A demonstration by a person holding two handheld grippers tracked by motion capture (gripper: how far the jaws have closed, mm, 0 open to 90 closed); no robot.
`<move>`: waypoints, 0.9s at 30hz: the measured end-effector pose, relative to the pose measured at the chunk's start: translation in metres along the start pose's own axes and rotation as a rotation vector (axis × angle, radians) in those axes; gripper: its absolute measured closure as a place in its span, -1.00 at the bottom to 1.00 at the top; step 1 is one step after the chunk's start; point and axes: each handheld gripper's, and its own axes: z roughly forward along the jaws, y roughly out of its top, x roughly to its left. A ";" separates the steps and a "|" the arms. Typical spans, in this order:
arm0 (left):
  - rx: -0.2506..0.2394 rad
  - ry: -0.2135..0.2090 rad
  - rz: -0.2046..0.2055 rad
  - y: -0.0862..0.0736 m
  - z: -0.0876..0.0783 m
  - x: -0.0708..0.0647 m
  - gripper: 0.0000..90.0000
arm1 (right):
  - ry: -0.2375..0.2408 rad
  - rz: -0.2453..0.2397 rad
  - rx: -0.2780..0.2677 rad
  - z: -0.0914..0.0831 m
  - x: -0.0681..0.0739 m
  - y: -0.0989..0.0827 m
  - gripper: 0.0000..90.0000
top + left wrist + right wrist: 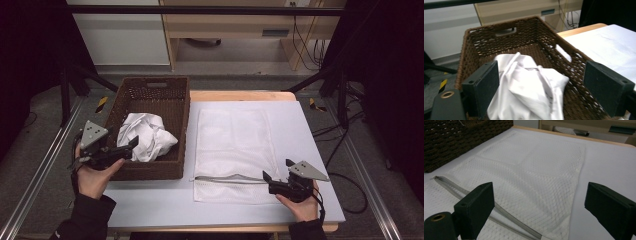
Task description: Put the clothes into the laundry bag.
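A crumpled white garment lies in a brown wicker basket at the table's left. My left gripper is open at the basket's near left rim, its jaws straddling the garment without touching it. A flat white mesh laundry bag with a grey zipper lies in the middle of the table. My right gripper is open, low over the bag's near right corner by the zipper's end.
The table carries a white cover with a wooden edge at the back. Wooden furniture and cables stand on the floor behind. Metal frame rails run along both sides.
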 end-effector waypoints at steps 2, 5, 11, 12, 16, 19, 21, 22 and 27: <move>0.005 0.004 -0.001 0.002 0.002 0.003 -0.72 | -0.003 -0.003 0.002 0.001 0.000 0.000 -0.79; 0.020 0.020 0.013 0.009 0.013 0.013 -0.72 | -0.004 -0.001 0.007 0.001 0.000 0.000 -0.79; 0.057 0.037 0.011 0.013 0.037 0.029 -0.74 | -0.005 -0.002 0.009 0.001 0.000 0.000 -0.80; 0.069 0.050 0.026 0.013 0.041 0.030 -0.74 | -0.007 -0.003 0.009 0.001 0.000 0.000 -0.80; 0.115 0.055 0.030 0.011 0.059 0.034 -0.75 | -0.006 0.002 0.012 0.002 -0.001 0.000 -0.81; 0.161 0.064 0.038 0.007 0.072 0.037 -0.75 | -0.006 0.001 0.015 0.002 -0.001 -0.001 -0.82; 0.198 0.076 0.046 0.005 0.079 0.038 -0.76 | -0.004 0.003 0.018 0.002 -0.001 -0.001 -0.82; 0.225 0.080 0.050 0.003 0.083 0.038 -0.76 | -0.003 0.003 0.020 0.002 -0.001 -0.001 -0.82; 0.277 0.062 0.028 0.001 0.093 0.041 -0.79 | 0.004 0.000 0.037 0.004 -0.001 -0.002 -0.84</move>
